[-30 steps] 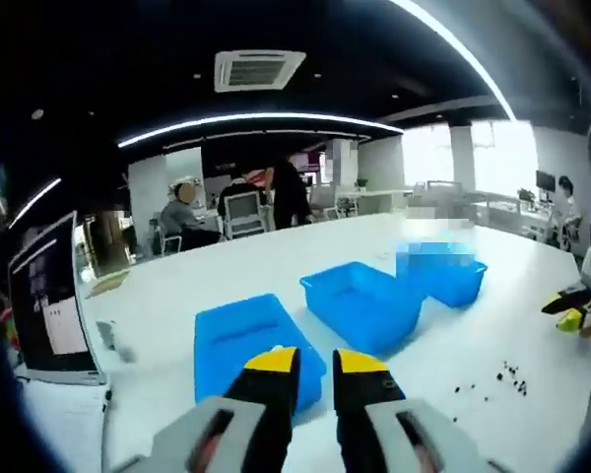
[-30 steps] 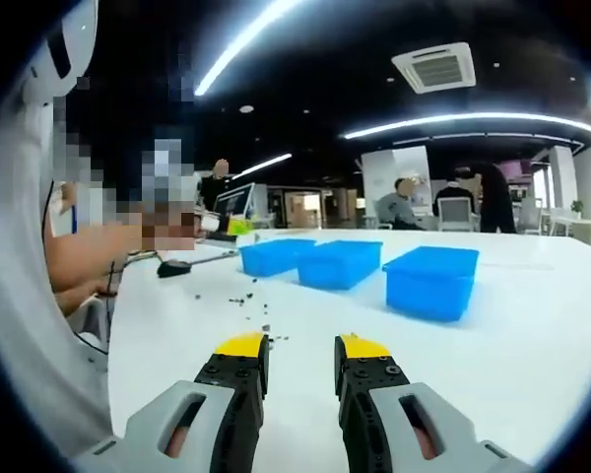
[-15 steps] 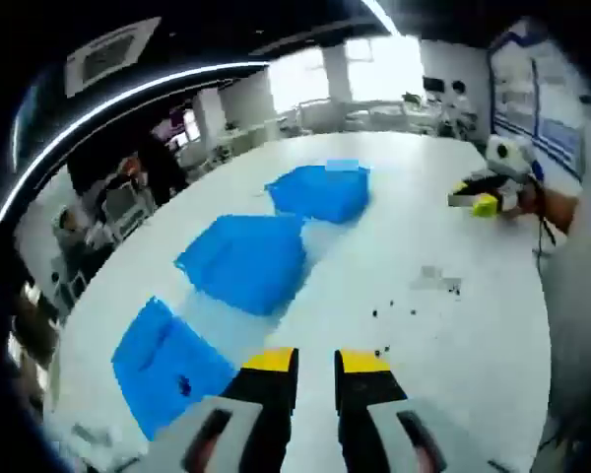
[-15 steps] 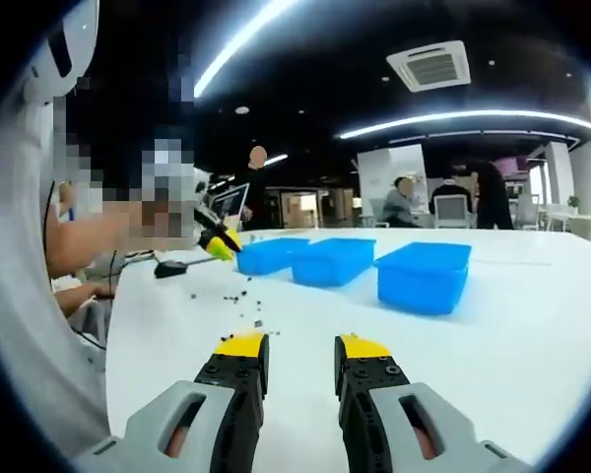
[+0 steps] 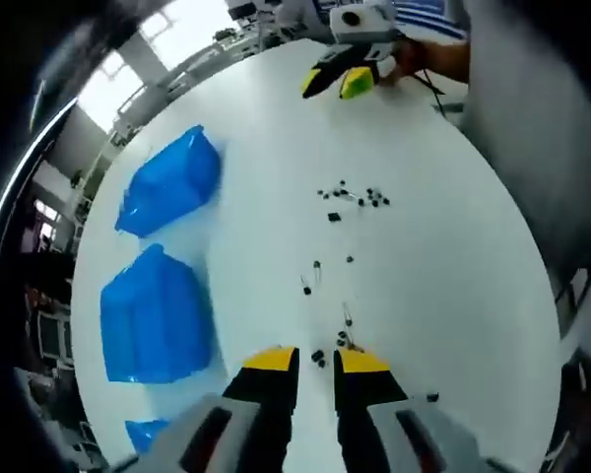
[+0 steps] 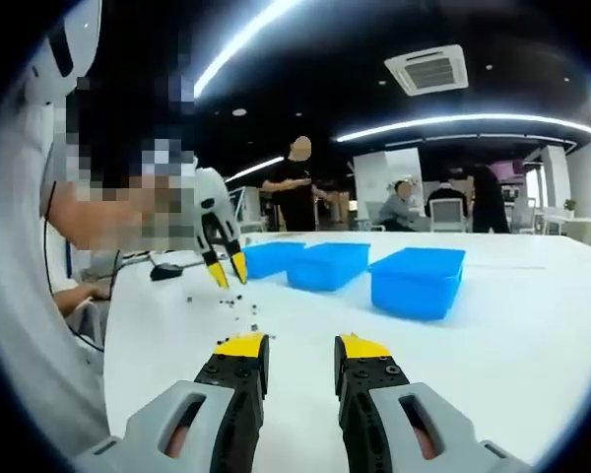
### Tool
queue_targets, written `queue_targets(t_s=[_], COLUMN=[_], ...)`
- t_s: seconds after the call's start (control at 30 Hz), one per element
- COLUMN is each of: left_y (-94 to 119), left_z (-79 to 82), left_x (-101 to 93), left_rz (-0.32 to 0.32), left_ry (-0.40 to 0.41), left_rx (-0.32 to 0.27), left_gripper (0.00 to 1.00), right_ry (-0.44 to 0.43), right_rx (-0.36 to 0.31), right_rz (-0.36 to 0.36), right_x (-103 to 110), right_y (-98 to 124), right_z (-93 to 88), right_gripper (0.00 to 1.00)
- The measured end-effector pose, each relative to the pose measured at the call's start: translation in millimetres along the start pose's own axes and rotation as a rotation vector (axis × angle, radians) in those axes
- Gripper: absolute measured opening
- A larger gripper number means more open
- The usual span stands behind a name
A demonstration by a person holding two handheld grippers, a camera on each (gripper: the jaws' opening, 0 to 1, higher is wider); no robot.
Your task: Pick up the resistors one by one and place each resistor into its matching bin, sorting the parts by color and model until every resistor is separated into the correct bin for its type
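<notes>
White desk [image 6: 532,325], round-edged. Ceiling: cassette air-conditioning unit [image 6: 431,69] and curved LED light strips [image 6: 473,121]. Background: one person standing [image 6: 297,192], others seated on office chairs [image 6: 404,205]. Black object [image 6: 164,271] lying at the desk's far edge.

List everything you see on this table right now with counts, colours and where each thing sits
Round white table: one, under everything.
Blue plastic bins: three, in a row across the table, beyond the loose parts.
Small dark resistors: many, count unclear, scattered on the table between the two grippers.
Black mouse-like object: one, at the table edge.
Left gripper: yellow-tipped, pointed down over the resistors, jaws apart.
Right gripper: yellow-tipped, jaws apart, empty.
</notes>
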State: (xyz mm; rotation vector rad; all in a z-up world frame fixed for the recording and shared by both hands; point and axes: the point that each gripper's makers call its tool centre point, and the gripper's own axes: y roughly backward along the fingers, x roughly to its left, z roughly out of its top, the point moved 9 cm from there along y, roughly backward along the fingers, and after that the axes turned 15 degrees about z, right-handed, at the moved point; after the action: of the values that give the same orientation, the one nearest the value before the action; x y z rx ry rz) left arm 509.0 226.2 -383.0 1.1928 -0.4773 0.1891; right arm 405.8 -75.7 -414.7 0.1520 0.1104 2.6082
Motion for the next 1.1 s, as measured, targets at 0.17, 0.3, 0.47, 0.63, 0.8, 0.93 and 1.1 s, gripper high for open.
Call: queue_targets(t_s=[0.17,0.3,0.47,0.63,0.8,0.93,1.1], left_y=[-9.0,-10.0,-10.4,-11.9,-12.8,-8.1,0.3], left_z=[-3.0,-3.5,-5.2,-2.7,-3.1,-1.8,-4.2], left_x=[-0.2,1.2,0.8,-0.3,2.6,4.7,9.3], left_rz=[-0.019,-0.027,-0.039,-0.060,-0.059,-0.047,0.003], left_ry=[-0.060,-0.051,-0.048,-0.110,-0.120,-0.116,-0.083], left_rx=[0.066,0.065,0.067,0.083,0.064,0.025,0.002], left_gripper=[0.17,0.16,0.14,0.09,0.09,0.09,0.09], right_ry=[0.000,0.000,-0.003,-0.007,-0.008,-0.010,-0.011], right_rx=[-0.008,-0.004,-0.017,-0.011,-0.009,-0.010,-0.005], right_rz=[-0.011,-0.016,-0.023,-0.016,-0.013,-0.014,-0.013], right_x=[-2.0,-4.7,-6.5,-6.3,-3.3,-1.9,-1.3], right_y=[3.9,4.6,5.0,3.6,3.2,3.7,2.8], right_z=[1.6,-0.1,1.5,-0.5,-1.3,-1.4,-2.1], right_gripper=[0.29,0.29,0.29,0.28,0.28,0.28,0.28])
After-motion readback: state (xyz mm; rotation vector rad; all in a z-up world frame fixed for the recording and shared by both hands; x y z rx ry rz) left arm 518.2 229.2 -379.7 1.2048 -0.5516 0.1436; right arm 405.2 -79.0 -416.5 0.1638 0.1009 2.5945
